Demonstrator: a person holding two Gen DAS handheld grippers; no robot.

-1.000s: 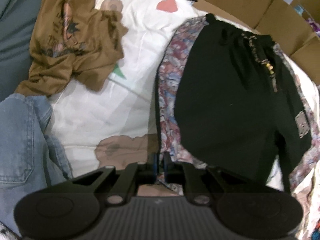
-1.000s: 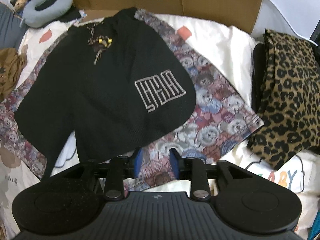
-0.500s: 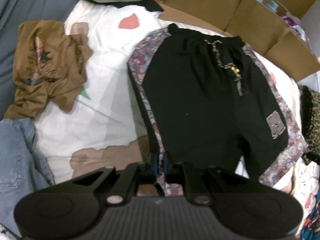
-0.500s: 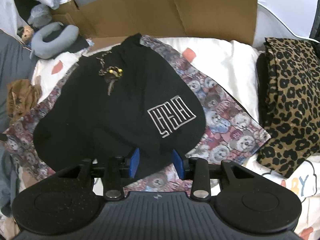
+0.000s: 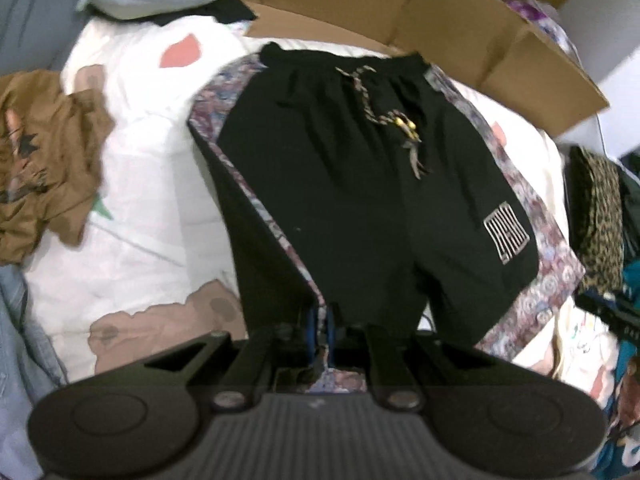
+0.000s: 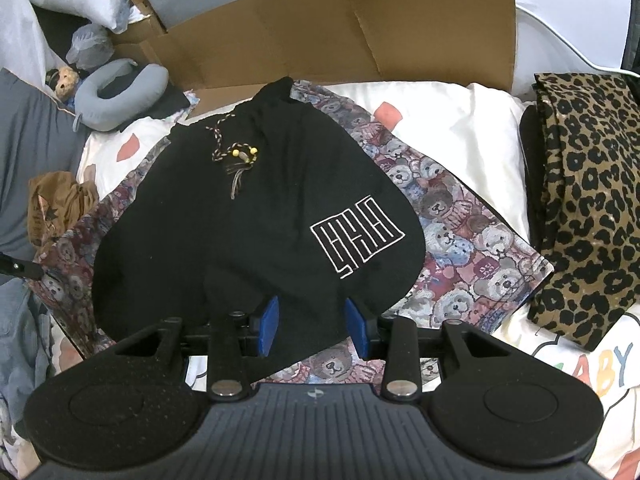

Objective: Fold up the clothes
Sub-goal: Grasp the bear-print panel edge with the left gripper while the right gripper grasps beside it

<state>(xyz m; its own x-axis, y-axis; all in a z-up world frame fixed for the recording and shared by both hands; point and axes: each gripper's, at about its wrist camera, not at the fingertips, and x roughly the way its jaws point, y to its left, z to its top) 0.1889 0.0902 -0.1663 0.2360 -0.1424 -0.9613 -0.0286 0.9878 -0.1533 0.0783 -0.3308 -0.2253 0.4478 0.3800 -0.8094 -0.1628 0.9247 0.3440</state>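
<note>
Two tongs work one pile on the bed: the left tongs [image 5: 319, 330] are pressed together, pinching the near edge of the bear-print cloth [image 5: 532, 216] and what looks like the hem of the black shorts [image 5: 360, 184] lying on it, while the right tongs [image 6: 312, 320] stand spread over the shorts' other leg hem, gripping nothing. To do this fold well, I'd say the right should close on that hem before anything lifts, so both corners rise level. The shorts stretch away from both tongs, waistband and beaded drawstring [image 6: 236, 160] toward the cardboard box [image 6: 360, 36], leopard-print fabric [image 6: 588, 200] off right.
</note>
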